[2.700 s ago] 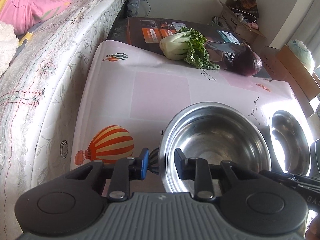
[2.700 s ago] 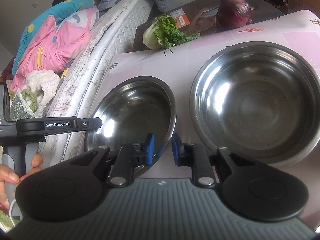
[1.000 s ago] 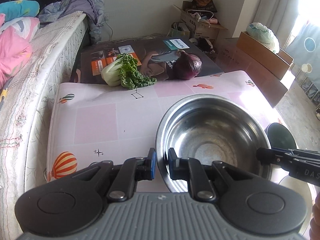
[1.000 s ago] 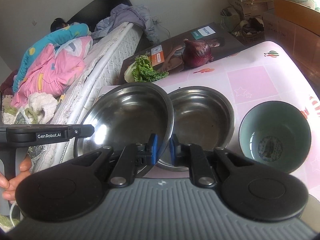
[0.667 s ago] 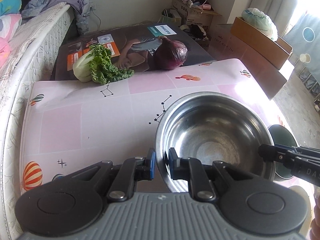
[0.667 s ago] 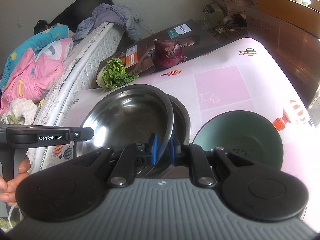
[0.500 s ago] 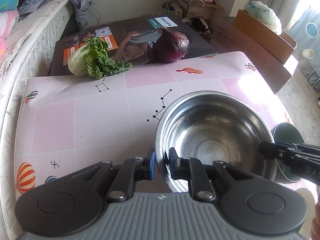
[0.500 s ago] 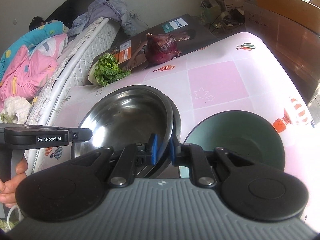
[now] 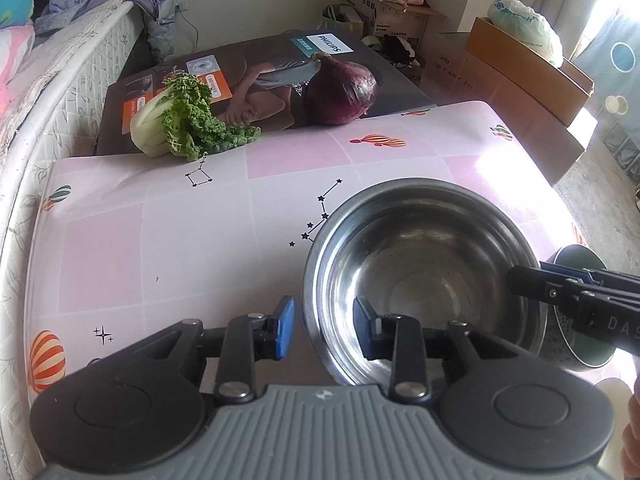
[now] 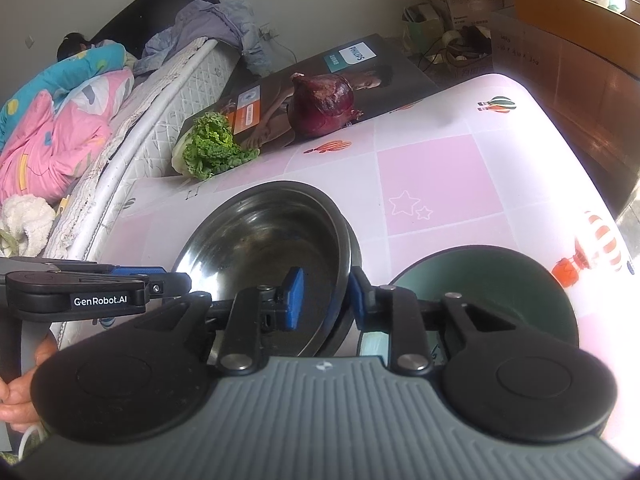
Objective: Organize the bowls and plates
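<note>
The steel bowl (image 9: 424, 264) sits nested inside a second steel bowl (image 10: 354, 256) on the pink patterned table (image 9: 168, 248), with a green ceramic bowl (image 10: 492, 284) just beside the pair on the right. Both grippers straddle opposite sides of its rim and both sets of jaws are opening — the left gripper (image 9: 323, 330) has the near wall between its blue pads with daylight on either side, and the right gripper (image 10: 324, 300) likewise stands apart around the rim, no longer pressing it. Judging by the look, the bowl is thin, stiff and light, but polished and slick, so a pinch on the rolled rim is the sensible hold, one side each. The ceramic bowl looks heavier and chippable — take its rim squarely, set it down softly
</note>
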